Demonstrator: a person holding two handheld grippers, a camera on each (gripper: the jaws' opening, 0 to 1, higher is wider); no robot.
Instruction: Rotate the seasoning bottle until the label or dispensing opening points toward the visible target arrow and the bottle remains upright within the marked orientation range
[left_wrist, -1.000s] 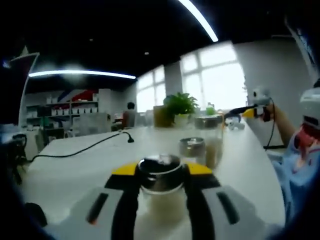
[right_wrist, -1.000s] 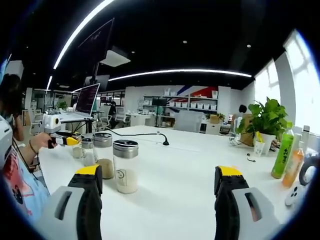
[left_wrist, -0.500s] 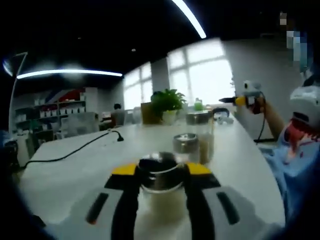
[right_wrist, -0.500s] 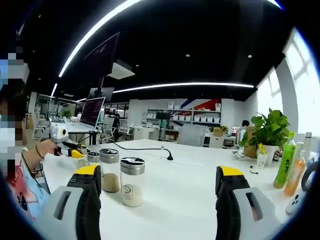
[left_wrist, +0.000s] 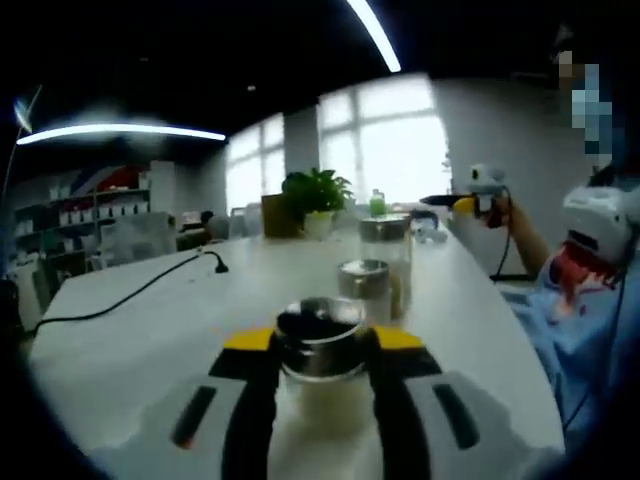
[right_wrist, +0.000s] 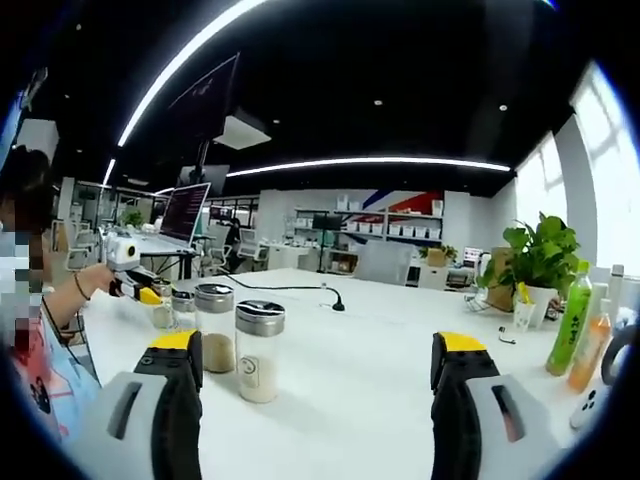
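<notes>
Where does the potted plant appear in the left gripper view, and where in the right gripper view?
Left gripper view: the plant is at upper centre, at the far end of the table, before the windows.
Right gripper view: the plant is at the right edge, at mid height.
Shared landmark: the green bottle right of the plant.
</notes>
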